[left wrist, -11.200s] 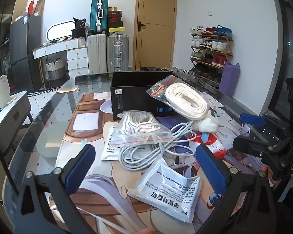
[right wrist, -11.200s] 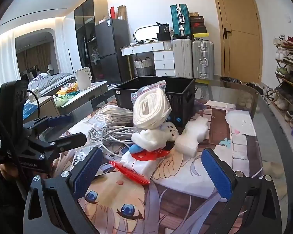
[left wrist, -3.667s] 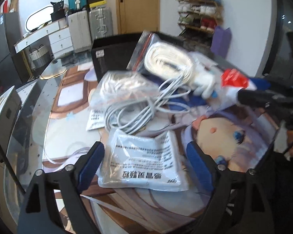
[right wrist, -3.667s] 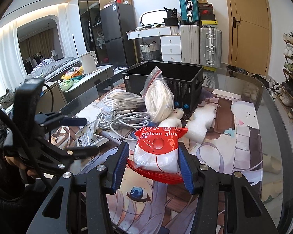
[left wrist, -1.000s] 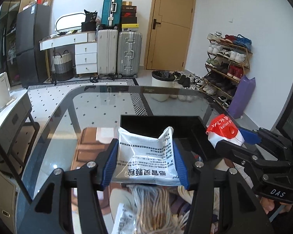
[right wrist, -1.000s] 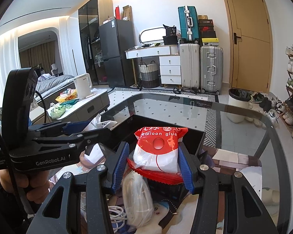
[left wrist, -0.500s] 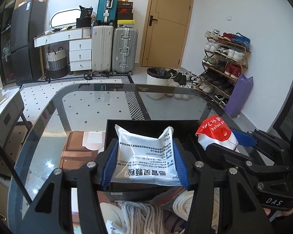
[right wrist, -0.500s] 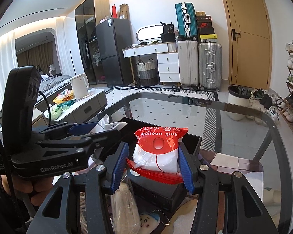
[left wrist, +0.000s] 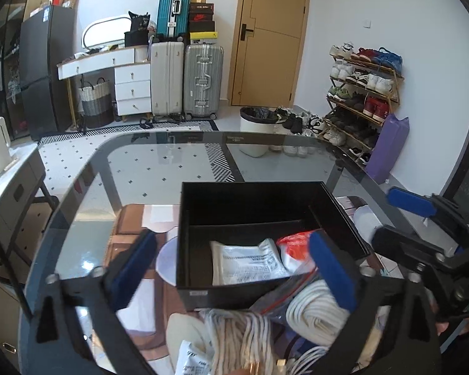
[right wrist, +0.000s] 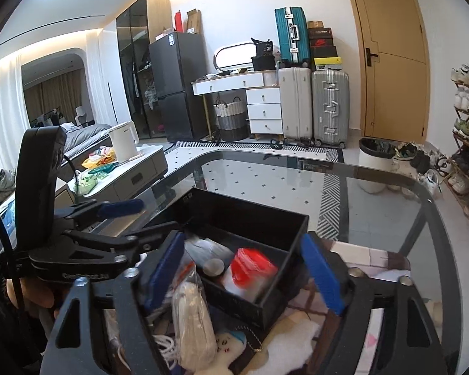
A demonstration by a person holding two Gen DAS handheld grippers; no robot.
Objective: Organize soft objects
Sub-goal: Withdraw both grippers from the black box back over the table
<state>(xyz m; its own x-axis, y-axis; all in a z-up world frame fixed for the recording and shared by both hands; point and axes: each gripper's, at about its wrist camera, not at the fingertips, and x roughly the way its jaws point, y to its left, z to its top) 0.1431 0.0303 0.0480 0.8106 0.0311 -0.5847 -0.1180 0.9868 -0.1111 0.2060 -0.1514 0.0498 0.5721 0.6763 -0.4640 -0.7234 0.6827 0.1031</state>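
A black box (left wrist: pixel 265 200) stands on the glass table. In its near compartment lie a white printed packet (left wrist: pixel 247 264) and a red-and-white balloon glue bag (left wrist: pixel 294 247); the bag also shows in the right wrist view (right wrist: pixel 250 270). My left gripper (left wrist: pixel 234 272) is open and empty above the box's near wall. My right gripper (right wrist: pixel 244 276) is open and empty over the box (right wrist: pixel 244 215). A bagged white rope (left wrist: pixel 315 312) and a bagged string bundle (left wrist: pixel 237 334) lie in front of the box.
A white plush toy (right wrist: pixel 231 347) and white cables (left wrist: pixel 309 359) lie on the printed mat near the box. Another small packet (left wrist: pixel 190 359) lies at the bottom. Beyond the glass table edge (left wrist: pixel 172 134) are suitcases, a bin and a shoe rack.
Both grippers have opened and let go: the white packet and the balloon glue bag have dropped into the black box. Both grippers sit a little lower over the box.
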